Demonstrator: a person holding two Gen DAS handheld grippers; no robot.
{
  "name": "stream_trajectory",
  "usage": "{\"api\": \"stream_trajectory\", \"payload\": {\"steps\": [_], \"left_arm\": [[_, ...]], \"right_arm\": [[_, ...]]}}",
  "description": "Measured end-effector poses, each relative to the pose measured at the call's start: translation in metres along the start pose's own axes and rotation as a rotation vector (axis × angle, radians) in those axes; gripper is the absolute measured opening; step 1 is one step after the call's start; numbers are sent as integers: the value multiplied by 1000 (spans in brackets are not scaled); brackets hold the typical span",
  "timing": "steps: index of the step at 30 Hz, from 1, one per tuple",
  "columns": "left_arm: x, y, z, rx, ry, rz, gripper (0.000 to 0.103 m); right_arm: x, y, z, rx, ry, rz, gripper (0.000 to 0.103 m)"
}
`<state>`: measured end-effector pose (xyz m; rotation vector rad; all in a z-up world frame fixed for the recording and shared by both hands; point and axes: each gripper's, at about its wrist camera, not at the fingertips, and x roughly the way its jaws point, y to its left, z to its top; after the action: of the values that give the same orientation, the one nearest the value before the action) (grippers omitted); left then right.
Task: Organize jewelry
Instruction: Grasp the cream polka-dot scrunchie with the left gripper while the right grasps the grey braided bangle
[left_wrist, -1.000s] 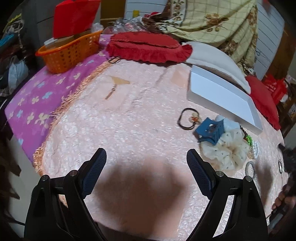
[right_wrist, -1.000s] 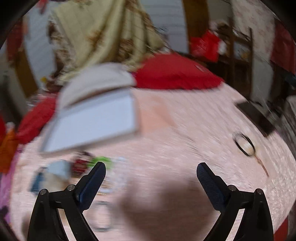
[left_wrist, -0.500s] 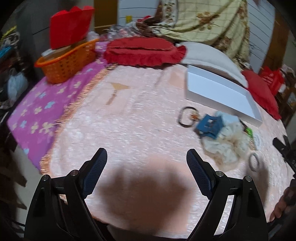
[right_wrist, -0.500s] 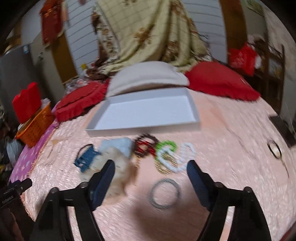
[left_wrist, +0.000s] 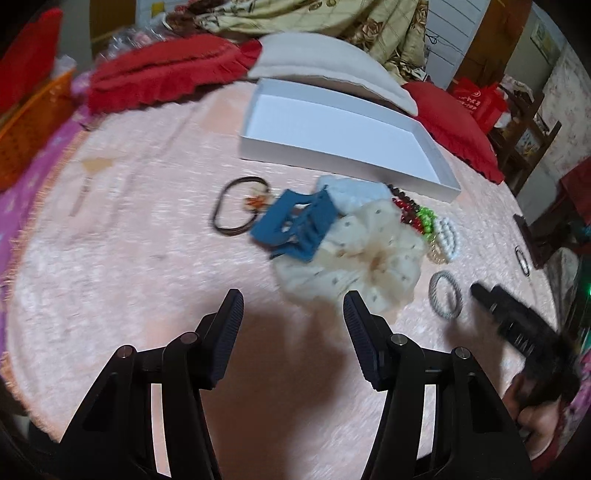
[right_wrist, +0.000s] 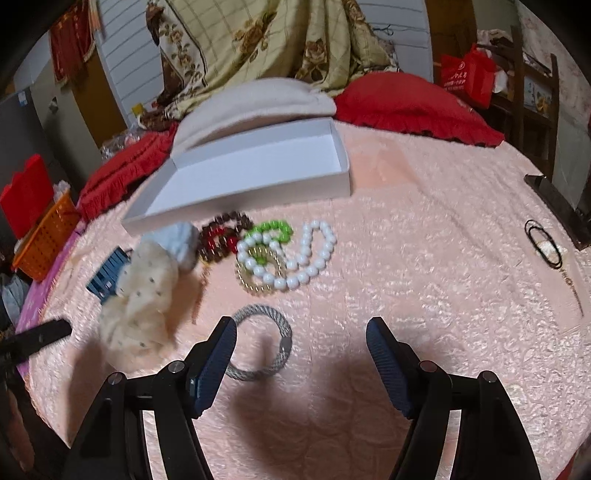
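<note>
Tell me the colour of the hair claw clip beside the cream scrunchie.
Blue; the hair claw clip shows best in the left wrist view.

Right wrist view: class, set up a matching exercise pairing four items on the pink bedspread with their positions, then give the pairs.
Items:
1. grey twisted-cord bangle
2. white cardboard tray
3. black hair tie
4. blue plastic hair clip

Positions:
A. far right, near a dark object
B. left of the cream scrunchie
C. nearest the right claw
D. behind the bead bracelets

Pairs: 1-C, 2-D, 3-A, 4-B
</note>
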<state>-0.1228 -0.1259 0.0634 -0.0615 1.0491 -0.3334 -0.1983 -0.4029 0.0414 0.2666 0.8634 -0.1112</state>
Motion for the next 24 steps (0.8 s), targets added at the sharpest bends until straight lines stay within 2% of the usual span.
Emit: {"api": "stream_trajectory", "payload": {"steps": [3, 8, 13, 14, 15, 16, 17, 20, 22, 24], "left_arm": [[19, -6, 8, 4, 26, -21, 56], [49, -17, 14, 25, 58, -13, 56], [59, -23, 11, 17, 76, -34, 56], [60, -26, 10, 24, 78, -29, 56], [60, -29, 8, 37, 74, -18, 42], [59, -32, 6, 47, 80, -22, 15], [59, -34, 4, 54, 98, -42, 14], [46, -36, -1, 50, 84, -73, 11], [30, -35, -4, 42, 71, -109, 11], [9, -35, -6, 49, 44, -132, 11]], "right_arm": [[10, -1, -5, -8, 18, -3, 66], [20, 1, -8, -28, 36, -8, 58], [24, 11, -10, -81, 26, -41, 56], [25, 14, -10, -96, 25, -51, 52], [26, 17, -11, -112, 23, -63, 46], [26, 20, -11, -123, 22, -72, 42], [26, 23, -12, -142, 21, -81, 34], [26, 30, -12, -173, 31, -62, 7], [22, 29, -11, -152, 35, -34, 7], [7, 22, -5, -121, -1, -22, 7]]}}
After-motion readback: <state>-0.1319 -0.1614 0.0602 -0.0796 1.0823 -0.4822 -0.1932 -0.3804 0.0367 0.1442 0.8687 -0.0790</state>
